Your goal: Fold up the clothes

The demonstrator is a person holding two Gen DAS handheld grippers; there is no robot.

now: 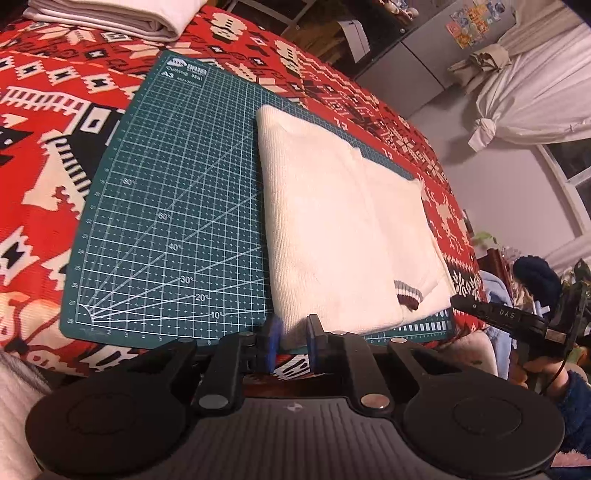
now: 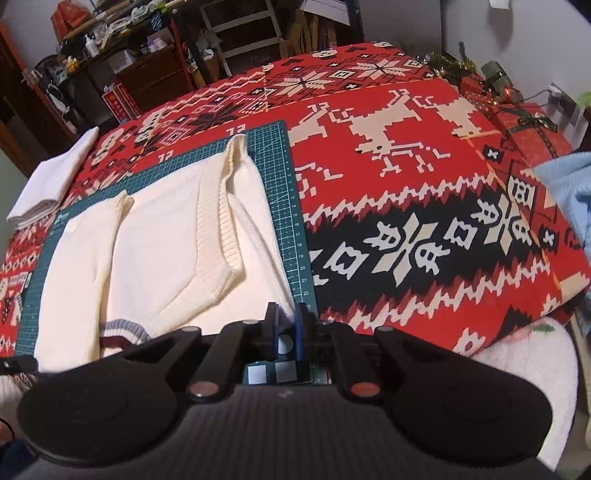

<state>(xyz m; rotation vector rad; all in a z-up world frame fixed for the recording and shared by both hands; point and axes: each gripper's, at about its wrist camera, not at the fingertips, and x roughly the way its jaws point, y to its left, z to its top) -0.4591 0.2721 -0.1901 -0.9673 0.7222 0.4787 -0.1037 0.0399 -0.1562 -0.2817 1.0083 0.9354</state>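
A cream knitted sweater lies folded on the right half of a green cutting mat, with a grey and maroon striped cuff near its front edge. My left gripper is shut on the sweater's near left corner. At the near right corner, the right gripper touches the fabric. In the right wrist view the sweater shows its ribbed neckline, and my right gripper is shut on its near edge above the mat's corner. The left gripper's tip peeks in at the far left.
A red patterned cloth covers the table. A folded white garment lies at the back left beyond the mat. A light blue cloth and a wrapped gift box sit at the table's right edge. Shelves and furniture stand behind.
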